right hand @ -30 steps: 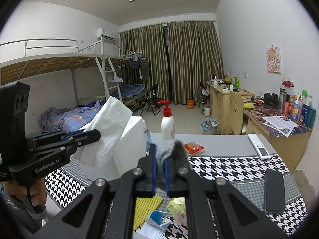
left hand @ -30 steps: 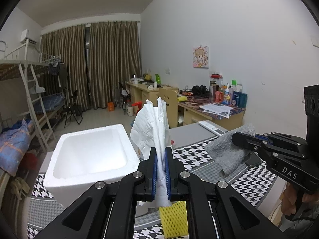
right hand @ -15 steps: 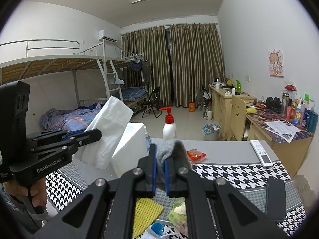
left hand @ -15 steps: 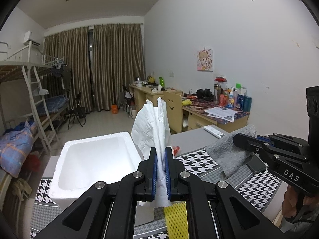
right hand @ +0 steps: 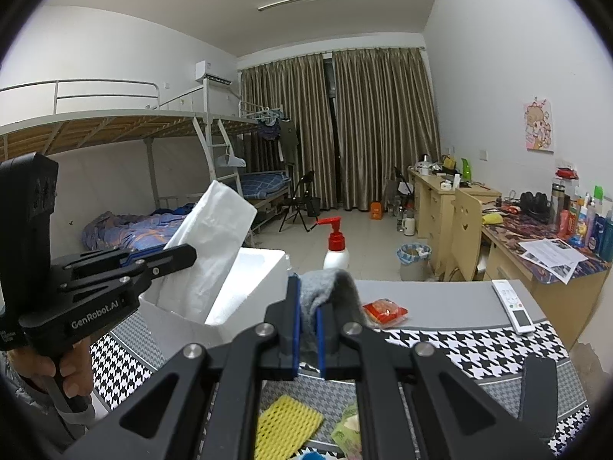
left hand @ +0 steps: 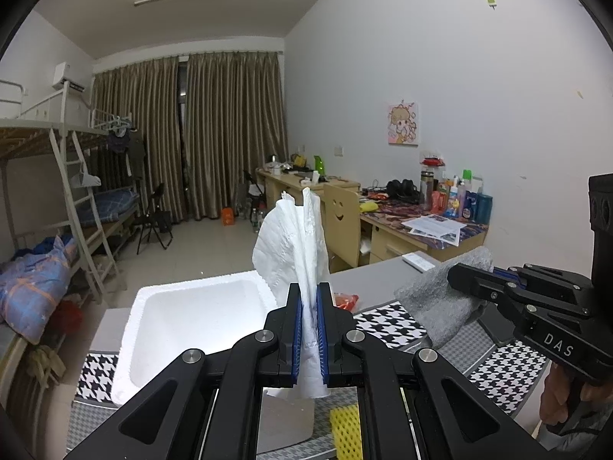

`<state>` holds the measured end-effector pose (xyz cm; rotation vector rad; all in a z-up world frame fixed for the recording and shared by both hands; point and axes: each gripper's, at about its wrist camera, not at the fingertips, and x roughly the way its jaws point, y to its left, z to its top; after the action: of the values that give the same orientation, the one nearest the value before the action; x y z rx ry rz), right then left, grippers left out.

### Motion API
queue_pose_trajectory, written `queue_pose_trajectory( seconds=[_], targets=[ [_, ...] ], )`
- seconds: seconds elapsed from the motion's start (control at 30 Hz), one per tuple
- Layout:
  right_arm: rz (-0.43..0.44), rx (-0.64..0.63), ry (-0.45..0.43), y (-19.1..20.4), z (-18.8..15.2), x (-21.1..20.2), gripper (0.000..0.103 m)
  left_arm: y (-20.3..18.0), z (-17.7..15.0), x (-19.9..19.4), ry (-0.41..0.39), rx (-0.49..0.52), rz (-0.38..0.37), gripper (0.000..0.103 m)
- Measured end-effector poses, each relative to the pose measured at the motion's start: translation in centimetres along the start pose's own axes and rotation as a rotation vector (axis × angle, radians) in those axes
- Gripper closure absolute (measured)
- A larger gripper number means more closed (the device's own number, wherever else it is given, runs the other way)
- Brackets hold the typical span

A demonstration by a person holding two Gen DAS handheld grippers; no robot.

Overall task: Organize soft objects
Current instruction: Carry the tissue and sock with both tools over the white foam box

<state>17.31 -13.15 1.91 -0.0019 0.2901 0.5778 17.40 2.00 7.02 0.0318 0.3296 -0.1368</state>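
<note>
our left gripper (left hand: 307, 329) is clamped on the white tissue (left hand: 295, 245), held over the near edge of the foam box (left hand: 184, 322); our right gripper (right hand: 307, 329) pinches the grey cloth (right hand: 329, 287) above the table. either limp piece could slip free or drape outside the box. the box floor stays partly hidden, and the yellow sponge (right hand: 287, 425) is cut off.
</note>
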Motion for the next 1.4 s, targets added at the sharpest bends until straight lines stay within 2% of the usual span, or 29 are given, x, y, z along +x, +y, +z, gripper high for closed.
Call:
queue_pose_trajectory(
  seconds=[0.63,1.4],
  targets=[
    [0.054,-0.023,0.016,1.5,1.6,2.5,0.094,2.5,0.6,0.1,-0.010,-0.023,0.077,0.095],
    [0.127,-0.062,0.036,4.4,2.8,4.9,0.094,5.4,0.3,0.8,0.013,-0.053,0.176,0.095]
  ],
)
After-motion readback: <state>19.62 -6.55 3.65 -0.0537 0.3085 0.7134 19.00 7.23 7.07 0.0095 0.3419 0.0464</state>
